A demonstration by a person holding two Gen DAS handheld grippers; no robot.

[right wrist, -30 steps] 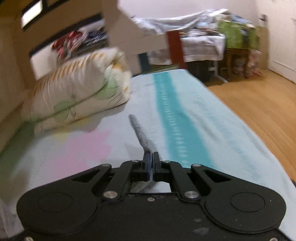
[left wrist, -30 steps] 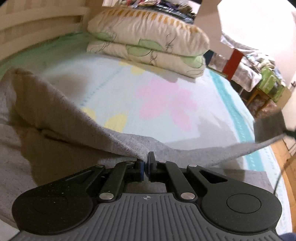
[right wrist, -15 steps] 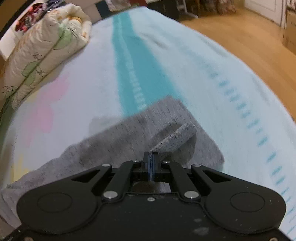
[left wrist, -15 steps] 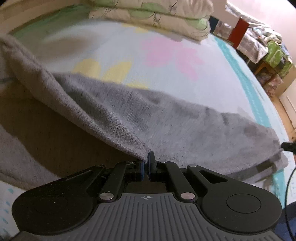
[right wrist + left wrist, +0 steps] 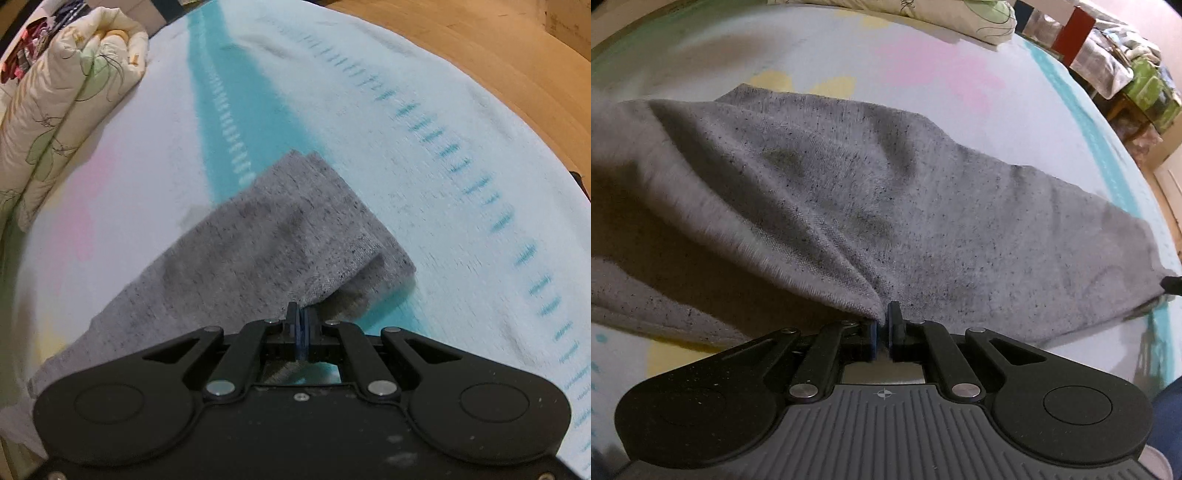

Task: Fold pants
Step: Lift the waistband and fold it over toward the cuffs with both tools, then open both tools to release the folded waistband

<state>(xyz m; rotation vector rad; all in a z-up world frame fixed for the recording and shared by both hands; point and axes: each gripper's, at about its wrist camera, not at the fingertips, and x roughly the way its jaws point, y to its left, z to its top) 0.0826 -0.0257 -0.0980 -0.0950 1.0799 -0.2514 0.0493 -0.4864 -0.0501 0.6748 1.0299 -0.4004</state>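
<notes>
1. Heathered grey knit pants [image 5: 886, 192] lie on the bed, doubled over, running crosswise from the bed's middle toward its side edge by the wooden floor [image 5: 480, 33].
2. Leg end of the pants [image 5: 295, 229] rests on the broad teal stripe near that side edge; two layers show there, the upper one slightly offset from the lower.
3. Left claw [image 5: 882, 325]: black, closed on a pinched fold of the upper layer, which rises in a ridge from the fabric below.
4. Right claw [image 5: 302, 325]: black, blue pads pressed together on the corner of the upper layer at the leg end.
5. Pale bed cover [image 5: 960, 74] with pink and yellow flower print and teal dashes lies under the pants.
6. Cream floral pillows [image 5: 66, 107], stacked, sit at the far end of the bed, well apart from the pants.
</notes>
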